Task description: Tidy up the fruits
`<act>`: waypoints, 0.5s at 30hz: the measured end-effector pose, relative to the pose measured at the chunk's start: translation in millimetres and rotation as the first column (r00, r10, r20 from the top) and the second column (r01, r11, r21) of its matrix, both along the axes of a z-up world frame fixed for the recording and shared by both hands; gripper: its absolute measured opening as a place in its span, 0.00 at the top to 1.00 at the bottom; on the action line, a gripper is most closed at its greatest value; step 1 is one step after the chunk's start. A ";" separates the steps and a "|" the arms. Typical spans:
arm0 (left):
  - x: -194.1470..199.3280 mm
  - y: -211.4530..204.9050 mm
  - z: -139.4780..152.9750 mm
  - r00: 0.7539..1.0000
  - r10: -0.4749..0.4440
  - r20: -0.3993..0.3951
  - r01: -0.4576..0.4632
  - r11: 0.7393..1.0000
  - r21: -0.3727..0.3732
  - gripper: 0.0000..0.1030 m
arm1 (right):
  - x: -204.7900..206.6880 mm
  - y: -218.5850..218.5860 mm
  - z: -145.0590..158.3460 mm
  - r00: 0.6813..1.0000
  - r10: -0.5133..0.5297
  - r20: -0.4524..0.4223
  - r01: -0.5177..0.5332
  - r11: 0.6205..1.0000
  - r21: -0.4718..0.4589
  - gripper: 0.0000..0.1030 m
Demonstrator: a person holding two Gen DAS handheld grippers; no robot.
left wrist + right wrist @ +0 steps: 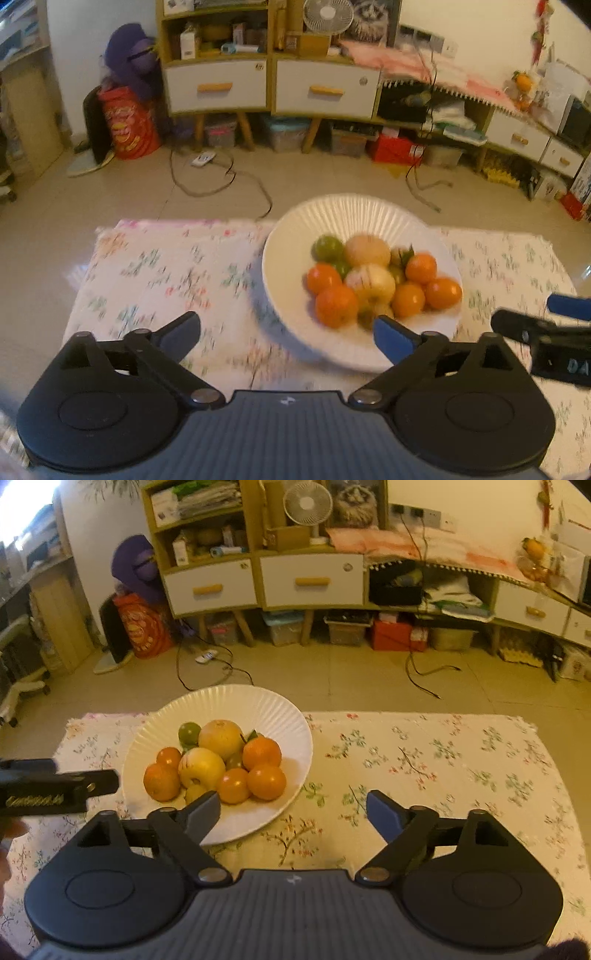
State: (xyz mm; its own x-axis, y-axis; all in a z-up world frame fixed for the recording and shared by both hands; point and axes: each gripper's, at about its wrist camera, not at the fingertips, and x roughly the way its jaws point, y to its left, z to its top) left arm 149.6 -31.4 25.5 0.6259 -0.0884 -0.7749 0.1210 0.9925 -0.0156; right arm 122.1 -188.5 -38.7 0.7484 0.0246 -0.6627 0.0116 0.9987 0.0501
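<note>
1. One worktop [443, 768], covered by one floral cloth [406, 746], carries everything in play.
2. One white ribbed plate [258, 705] sits on the cloth, left of centre in the right wrist view and right of centre in the left wrist view; all the fruit lies heaped inside it.
3. Two grippers are in view. The left gripper [288, 334] has its jaws spread wide and empty, its right finger over the near rim of the plate. The right gripper [293, 814] is likewise spread wide and holds nothing; its left finger overlaps the plate's near edge, its right finger hangs over bare cloth.
4. Two large pale yellow fruits, probably apples: one apple at the back [221, 738], a second apple in front of it [201, 767], touching.
5. Five oranges ring them: a left front orange [161, 781], a small left orange [169, 757], a centre front orange [233, 785], a right front orange [266, 781] and a right back orange [261, 752].
6. One green fruit [189, 732] lies at the back left, beside the rear apple.
7. Smaller greenish fruits are wedged between the others; their count cannot be told.
</note>
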 end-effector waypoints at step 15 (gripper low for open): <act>-36.0 3.6 -8.6 0.997 0.029 -0.070 -0.025 0.998 0.063 0.15 | -12.5 3.6 -1.9 0.996 -0.056 -0.076 0.054 0.998 -0.021 0.04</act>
State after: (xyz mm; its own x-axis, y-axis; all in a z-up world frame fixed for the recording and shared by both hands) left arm 113.6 -27.7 17.0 0.5710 -0.0228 -0.8206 0.0950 0.9947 0.0385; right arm 109.6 -184.9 -40.6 0.6953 -0.0279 -0.7182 0.0694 0.9972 0.0285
